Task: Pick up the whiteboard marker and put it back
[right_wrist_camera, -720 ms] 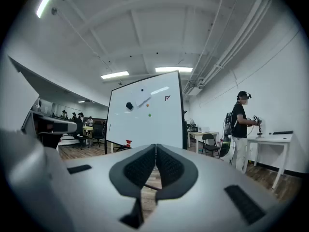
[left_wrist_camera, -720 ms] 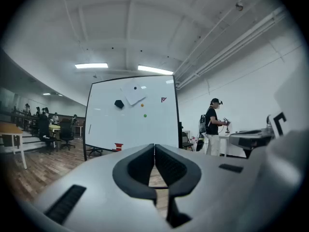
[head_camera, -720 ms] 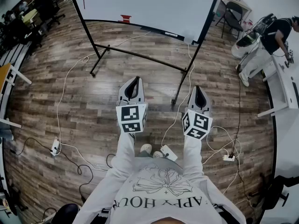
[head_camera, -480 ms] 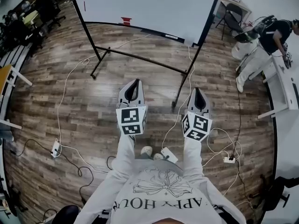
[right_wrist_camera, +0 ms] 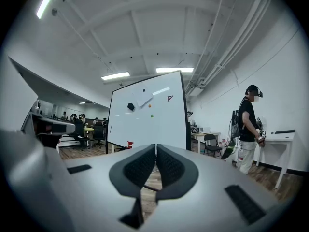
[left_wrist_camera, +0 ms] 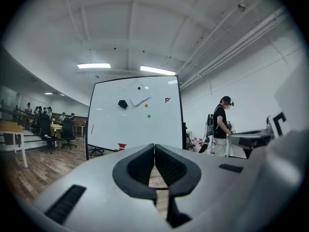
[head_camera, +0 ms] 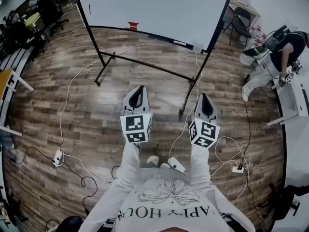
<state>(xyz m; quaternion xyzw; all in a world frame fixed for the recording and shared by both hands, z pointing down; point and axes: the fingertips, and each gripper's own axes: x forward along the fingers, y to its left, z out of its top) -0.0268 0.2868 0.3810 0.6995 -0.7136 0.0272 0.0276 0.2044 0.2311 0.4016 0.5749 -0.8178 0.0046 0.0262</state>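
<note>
A whiteboard (head_camera: 154,6) on a black wheeled stand stands ahead of me across the wood floor. A thin dark stick (head_camera: 89,8), too small to tell if it is the marker, sits near the board's left edge. A small red item (head_camera: 132,25) rests on the board's bottom ledge. My left gripper (head_camera: 141,88) and right gripper (head_camera: 203,96) are held side by side at waist height, well short of the board. Both are shut with nothing between the pads. The left gripper (left_wrist_camera: 154,147) and the right gripper (right_wrist_camera: 156,147) each face the whiteboard (left_wrist_camera: 135,115) (right_wrist_camera: 147,117).
The stand's black legs and crossbar (head_camera: 145,62) lie between me and the board. White cables and power strips (head_camera: 58,154) trail over the floor. A person (head_camera: 277,50) bends at a white table (head_camera: 292,98) on the right, near a chair (head_camera: 240,19). Desks and chairs (head_camera: 19,28) stand far left.
The board and its stand have slid a little lower in the head view. The person on the right has shifted toward the table. Both grippers stay shut and side by side.
</note>
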